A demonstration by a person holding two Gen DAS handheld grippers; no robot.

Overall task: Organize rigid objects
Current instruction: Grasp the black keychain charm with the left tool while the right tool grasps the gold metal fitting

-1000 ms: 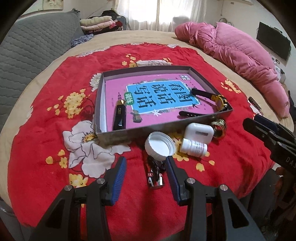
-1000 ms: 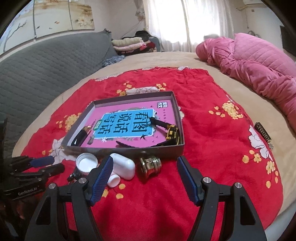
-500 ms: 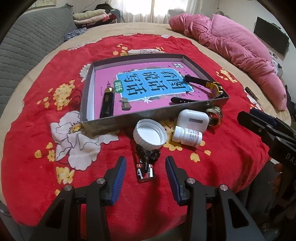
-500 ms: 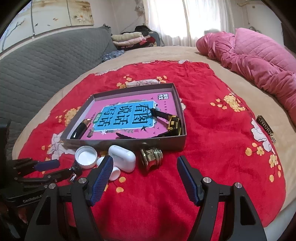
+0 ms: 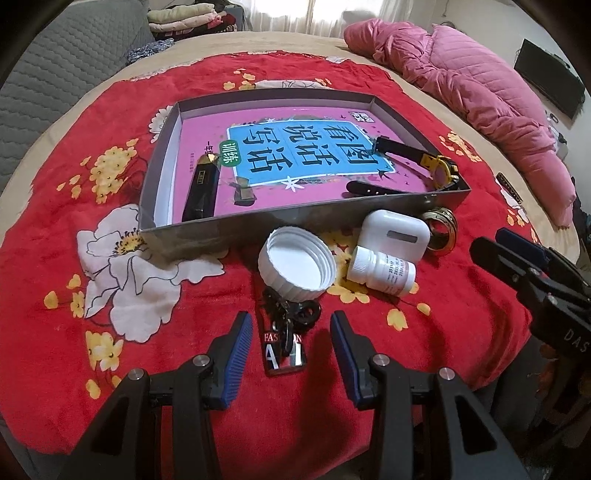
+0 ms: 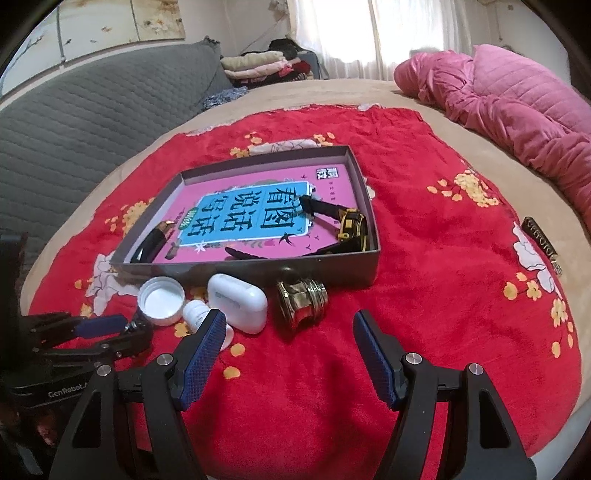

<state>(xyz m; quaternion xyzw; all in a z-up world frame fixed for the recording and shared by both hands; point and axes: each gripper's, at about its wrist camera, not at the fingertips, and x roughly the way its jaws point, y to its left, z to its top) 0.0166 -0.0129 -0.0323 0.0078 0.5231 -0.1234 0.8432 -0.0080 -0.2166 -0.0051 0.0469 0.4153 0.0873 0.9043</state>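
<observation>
Nearest the left wrist camera, the left claw (image 5: 291, 347) stands parted with nothing gripped; its blue pads flank a dark keychain tag (image 5: 284, 349) lying on the red floral blanket (image 5: 110, 332), whose lettering is partly covered by its black rings. The right claw (image 6: 290, 354) gapes wide and empty above bare blanket, its left pad covering part of a small white bottle (image 6: 197, 313).

Just beyond lie a white cap (image 5: 297, 264), open side up, the bottle on its side, a white earbud case (image 5: 395, 232) touching it, and a brass fitting (image 6: 302, 300) beside the case. In the left view the fitting is half hidden behind the case.

Behind these sits a shallow grey box (image 5: 258, 225) with a pink printed floor, holding a black lighter (image 5: 203, 188), a yellow-and-black watch (image 6: 351, 225) and a small dark piece too small to identify.

The blanket covers a bed (image 6: 369, 92). A small dark object (image 6: 541, 240) lies at the blanket's right edge. Farther back are a pink quilt (image 6: 517, 99), a grey padded headboard (image 6: 92, 103), folded clothes (image 6: 258, 64) and a curtained window (image 6: 369, 33).
</observation>
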